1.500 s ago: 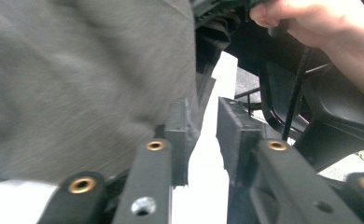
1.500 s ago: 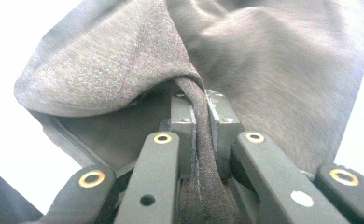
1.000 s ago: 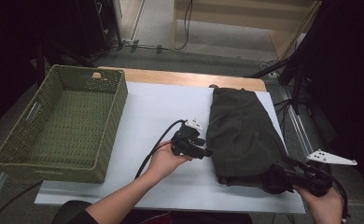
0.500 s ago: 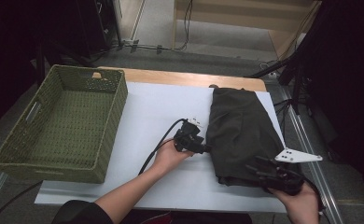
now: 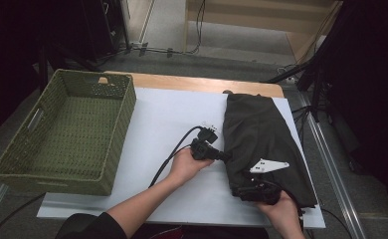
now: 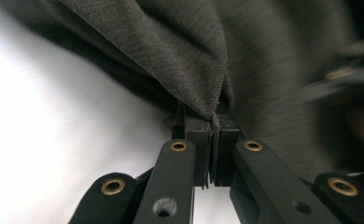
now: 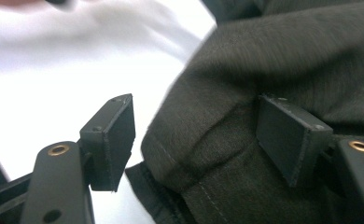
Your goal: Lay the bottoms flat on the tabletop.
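Observation:
A dark folded garment (image 5: 261, 134) lies on the right half of the white table cover (image 5: 167, 114). My left gripper (image 5: 226, 155) reaches from the left to the garment's left edge. In the left gripper view its jaws have just closed and pinch a fold of the cloth (image 6: 203, 70) between the pads, left gripper (image 6: 213, 128). My right gripper (image 5: 241, 190) sits at the garment's near-left corner. Its jaws have just been opening and stand wide, right gripper (image 7: 201, 140), with the hemmed corner (image 7: 203, 163) between them. The left pad (image 7: 115, 135) is clear of the cloth.
A green woven basket (image 5: 95, 74) stands on the left side of the table. Cables trail from both grippers toward the near edge. A wooden table edge (image 5: 197, 83) runs along the back. Metal rails flank the table right and left.
My right gripper has swung left from beyond the garment's right side to its near-left corner. My left gripper has edged right onto the garment's edge and shut on it.

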`<act>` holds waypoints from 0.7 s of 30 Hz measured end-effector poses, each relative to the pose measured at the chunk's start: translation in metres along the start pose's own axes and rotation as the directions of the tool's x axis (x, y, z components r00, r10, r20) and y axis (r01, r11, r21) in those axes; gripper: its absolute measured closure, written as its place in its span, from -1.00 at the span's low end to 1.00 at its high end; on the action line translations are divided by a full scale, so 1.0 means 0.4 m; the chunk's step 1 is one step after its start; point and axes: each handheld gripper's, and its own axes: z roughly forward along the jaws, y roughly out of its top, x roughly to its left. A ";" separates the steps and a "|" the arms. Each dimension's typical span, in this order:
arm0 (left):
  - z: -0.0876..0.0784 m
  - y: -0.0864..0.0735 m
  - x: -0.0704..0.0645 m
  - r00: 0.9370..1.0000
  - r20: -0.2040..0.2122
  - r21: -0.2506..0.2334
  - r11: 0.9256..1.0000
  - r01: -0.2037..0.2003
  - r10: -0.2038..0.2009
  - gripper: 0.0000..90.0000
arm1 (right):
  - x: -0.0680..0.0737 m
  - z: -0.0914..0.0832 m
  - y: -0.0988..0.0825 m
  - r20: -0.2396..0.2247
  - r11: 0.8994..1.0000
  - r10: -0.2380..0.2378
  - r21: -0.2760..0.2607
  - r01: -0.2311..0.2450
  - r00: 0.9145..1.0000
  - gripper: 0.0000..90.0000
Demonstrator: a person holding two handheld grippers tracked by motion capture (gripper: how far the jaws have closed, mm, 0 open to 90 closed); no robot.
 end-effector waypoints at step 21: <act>-0.169 0.026 -0.084 0.998 -0.020 -0.057 0.996 -0.063 0.062 0.68 | 0.031 -0.216 0.054 -0.039 0.986 -0.032 -0.166 0.025 0.999 0.85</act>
